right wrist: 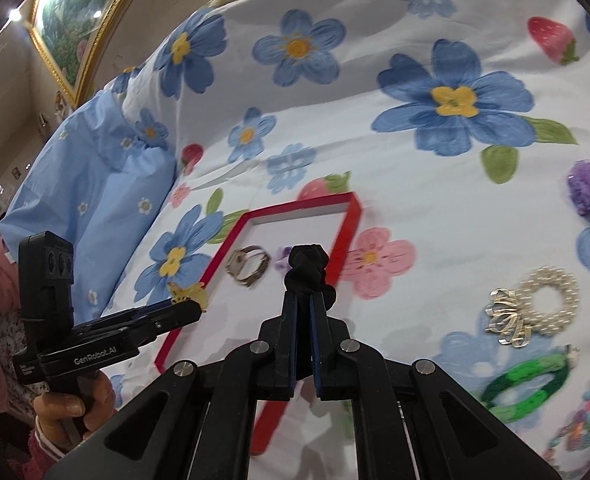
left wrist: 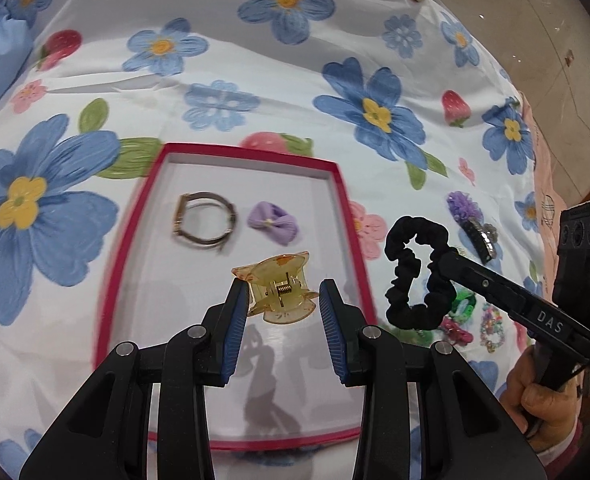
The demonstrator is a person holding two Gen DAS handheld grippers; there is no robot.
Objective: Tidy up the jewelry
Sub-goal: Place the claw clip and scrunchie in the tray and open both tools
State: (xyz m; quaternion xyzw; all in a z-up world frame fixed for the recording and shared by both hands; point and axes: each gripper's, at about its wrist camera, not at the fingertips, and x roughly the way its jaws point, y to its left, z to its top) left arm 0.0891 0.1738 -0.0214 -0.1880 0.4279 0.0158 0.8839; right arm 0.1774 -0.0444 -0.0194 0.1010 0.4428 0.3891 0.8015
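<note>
A red-rimmed box (left wrist: 349, 216) with a white floor lies on the flowered bedspread. In it are a metal bracelet (left wrist: 205, 222) and a lilac bow (left wrist: 273, 220). My left gripper (left wrist: 283, 300) is open above the box; a yellow claw clip (left wrist: 281, 290) sits between its fingers, touching the left pad, with a gap to the right one. My right gripper (right wrist: 304, 300) is shut on a black scrunchie (right wrist: 309, 266), held in the air beside the box's right edge; the scrunchie also shows in the left wrist view (left wrist: 419, 272).
To the right of the box lie a pearl ring with a silver bow (right wrist: 535, 304), a green bracelet (right wrist: 525, 380), colourful bead pieces (right wrist: 587, 412) and a purple hair clip (left wrist: 469, 216). A blue pillow (right wrist: 91, 184) lies at the left. The bed edge and floor (left wrist: 555, 40) are at the right.
</note>
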